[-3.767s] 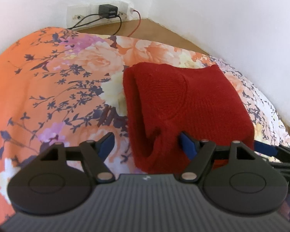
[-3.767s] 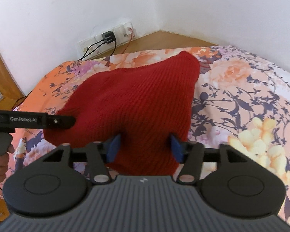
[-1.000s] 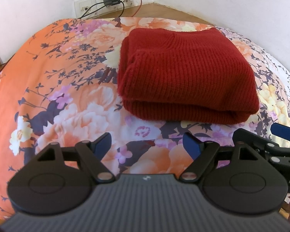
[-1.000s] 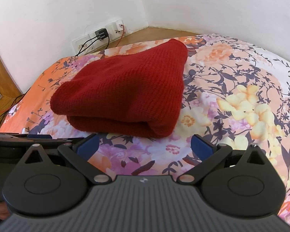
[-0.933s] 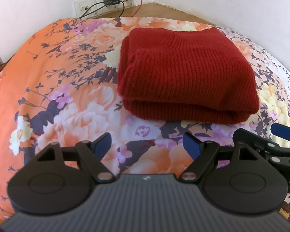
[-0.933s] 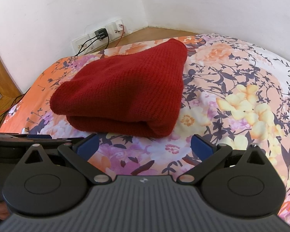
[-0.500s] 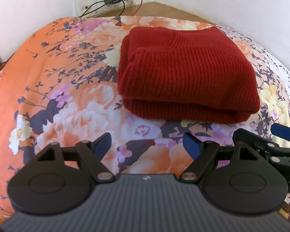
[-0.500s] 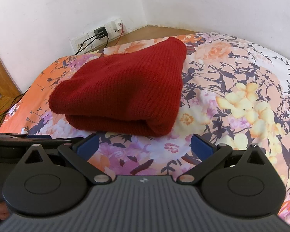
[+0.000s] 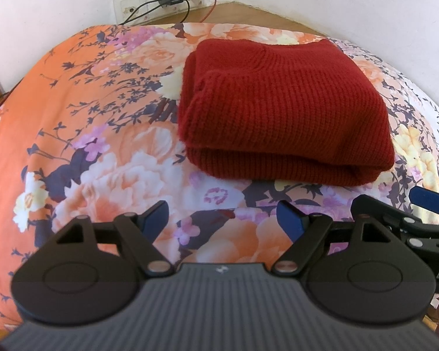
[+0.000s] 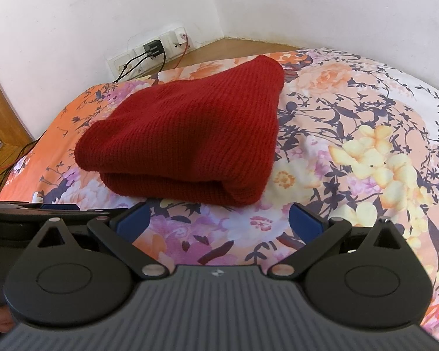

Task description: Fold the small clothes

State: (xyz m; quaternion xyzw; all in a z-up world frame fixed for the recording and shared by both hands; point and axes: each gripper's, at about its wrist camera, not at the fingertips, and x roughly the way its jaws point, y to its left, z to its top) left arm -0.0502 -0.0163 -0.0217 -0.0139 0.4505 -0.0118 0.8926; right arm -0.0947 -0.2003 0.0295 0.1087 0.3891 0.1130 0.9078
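**Red sweater folded on floral bed, both grippers clear of it**

Left gripper [image 9: 221, 216]: jaws spread wide, nothing between them, floral bedspread [image 9: 82, 134] beneath. Red knit sweater [image 9: 281, 111] lies folded ahead and slightly right of it, apart from the fingertips. Right gripper [image 10: 218, 220]: jaws also wide, empty; sweater [image 10: 187, 143] ahead and a little left, just beyond the tips, not touching. Wall sockets with black charger [image 10: 153, 48] far ahead, past the bed.
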